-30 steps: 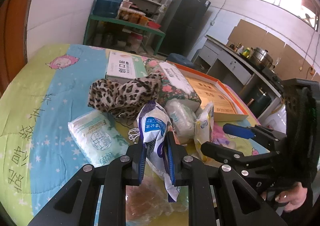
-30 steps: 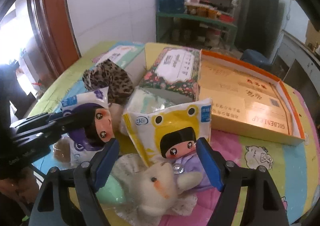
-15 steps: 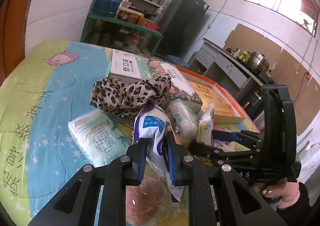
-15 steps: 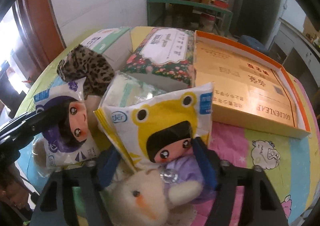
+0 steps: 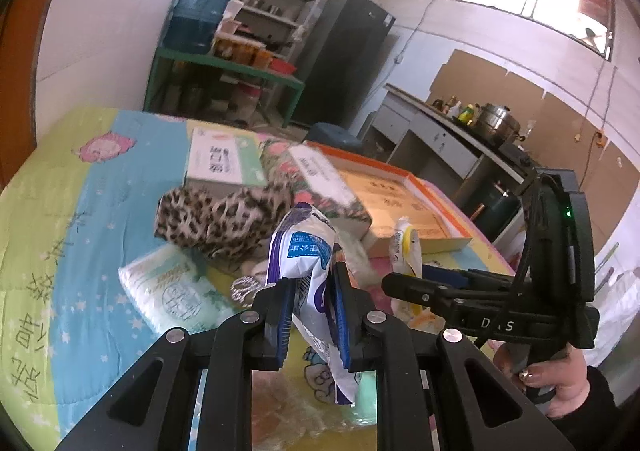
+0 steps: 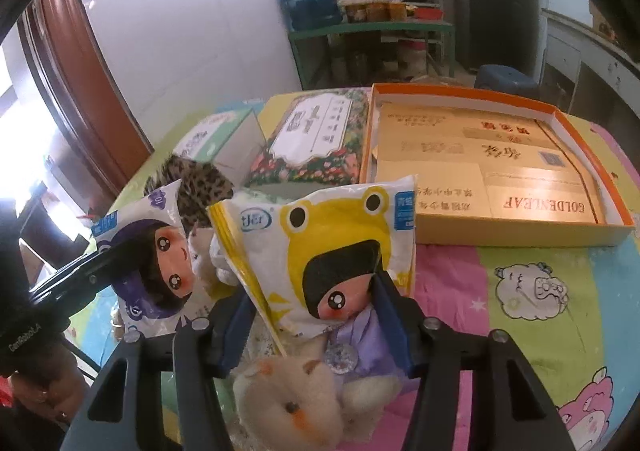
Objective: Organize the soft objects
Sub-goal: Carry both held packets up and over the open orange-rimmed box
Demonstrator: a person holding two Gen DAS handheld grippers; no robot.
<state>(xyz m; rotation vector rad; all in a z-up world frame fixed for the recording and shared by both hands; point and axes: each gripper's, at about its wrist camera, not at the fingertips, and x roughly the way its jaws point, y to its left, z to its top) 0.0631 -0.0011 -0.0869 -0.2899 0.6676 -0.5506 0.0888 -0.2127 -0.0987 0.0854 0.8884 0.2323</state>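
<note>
My left gripper (image 5: 312,283) is shut on a purple cartoon tissue pack (image 5: 304,251) and holds it above the quilt; the pack also shows in the right wrist view (image 6: 152,267). My right gripper (image 6: 316,291) is shut on a yellow frog tissue pack (image 6: 328,235), lifted upright; it also shows edge-on in the left wrist view (image 5: 406,247). A plush rabbit (image 6: 296,399) lies under the right gripper. A leopard-print cloth (image 5: 216,219) and a white-green tissue pack (image 5: 168,291) lie on the quilt.
An open orange box (image 6: 580,119) with gold cartons stands at the right. A floral tissue box (image 6: 312,139) and a green-white box (image 5: 224,163) stand behind the soft things. Shelves, a water bottle and a fridge stand beyond the table.
My right gripper has closed on the yellow frog pack and lifted it. My left gripper has raised the purple pack a little.
</note>
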